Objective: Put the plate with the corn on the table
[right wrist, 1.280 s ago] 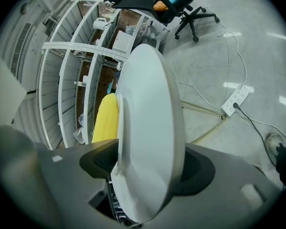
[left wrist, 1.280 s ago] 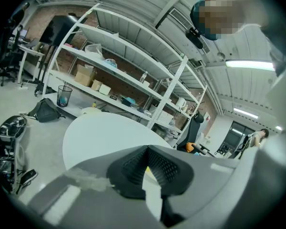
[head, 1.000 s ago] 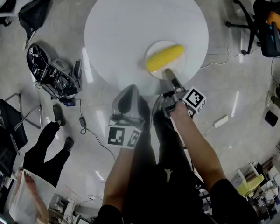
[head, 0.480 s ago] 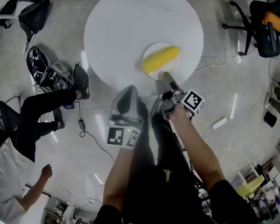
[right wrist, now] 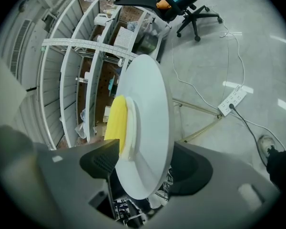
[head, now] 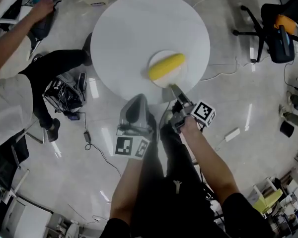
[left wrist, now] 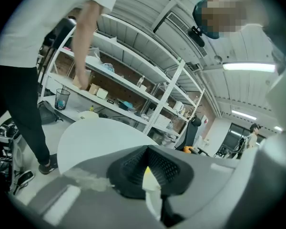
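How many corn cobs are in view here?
1. The yellow corn cob lies on the small round white plate, which sits on the round white table near the person's edge. No other cob shows in any view.

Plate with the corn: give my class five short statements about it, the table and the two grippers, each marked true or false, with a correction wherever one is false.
1. The corn lies on the plate. True.
2. The plate sits in the middle of the table. False: it sits near the table's edge, on the side closest to the person.
3. The left gripper holds the plate. False: it is short of the table and holds nothing.
4. The right gripper has its jaws apart, at the plate's near rim. True.
5. The table is square. False: it is round.
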The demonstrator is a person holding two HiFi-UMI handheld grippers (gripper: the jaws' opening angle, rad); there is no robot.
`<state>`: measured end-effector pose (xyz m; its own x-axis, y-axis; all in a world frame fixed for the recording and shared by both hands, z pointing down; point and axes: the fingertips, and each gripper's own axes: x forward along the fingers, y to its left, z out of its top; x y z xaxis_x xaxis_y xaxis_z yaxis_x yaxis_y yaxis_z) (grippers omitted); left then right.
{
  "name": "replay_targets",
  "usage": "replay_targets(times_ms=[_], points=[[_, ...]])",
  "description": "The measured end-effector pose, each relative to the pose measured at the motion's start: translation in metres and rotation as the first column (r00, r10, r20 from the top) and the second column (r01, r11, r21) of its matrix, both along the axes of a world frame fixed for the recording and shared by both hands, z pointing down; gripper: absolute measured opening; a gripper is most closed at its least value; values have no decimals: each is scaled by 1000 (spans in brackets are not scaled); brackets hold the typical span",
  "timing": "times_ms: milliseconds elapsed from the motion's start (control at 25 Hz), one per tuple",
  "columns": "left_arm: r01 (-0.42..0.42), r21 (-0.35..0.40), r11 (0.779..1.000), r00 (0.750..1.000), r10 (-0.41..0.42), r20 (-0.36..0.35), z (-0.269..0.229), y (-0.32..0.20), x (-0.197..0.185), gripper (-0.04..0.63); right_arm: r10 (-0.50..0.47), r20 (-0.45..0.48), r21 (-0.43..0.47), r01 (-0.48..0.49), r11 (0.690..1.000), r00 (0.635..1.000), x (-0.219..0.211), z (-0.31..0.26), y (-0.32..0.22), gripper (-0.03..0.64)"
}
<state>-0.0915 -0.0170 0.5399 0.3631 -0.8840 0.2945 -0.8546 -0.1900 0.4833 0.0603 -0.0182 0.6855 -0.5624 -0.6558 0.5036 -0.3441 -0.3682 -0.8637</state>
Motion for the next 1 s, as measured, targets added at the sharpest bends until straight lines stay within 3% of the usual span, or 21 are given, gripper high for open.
replay_targets(times_ms=[360,600,1000], points=[[-2,23,1000,1000,2,5,-16,1,5,3,-12,0,-18,12,1000,1000,4,-6,12,328],[-1,38,999,1000,0,4,-28,1,8,3,-57,-7,-57,56,997,998,6,-11,28,287],[-3,51,999,1000,3,3,-42,2,14,3,-98,-86,-28,96,995,992,15,-29,34,208]])
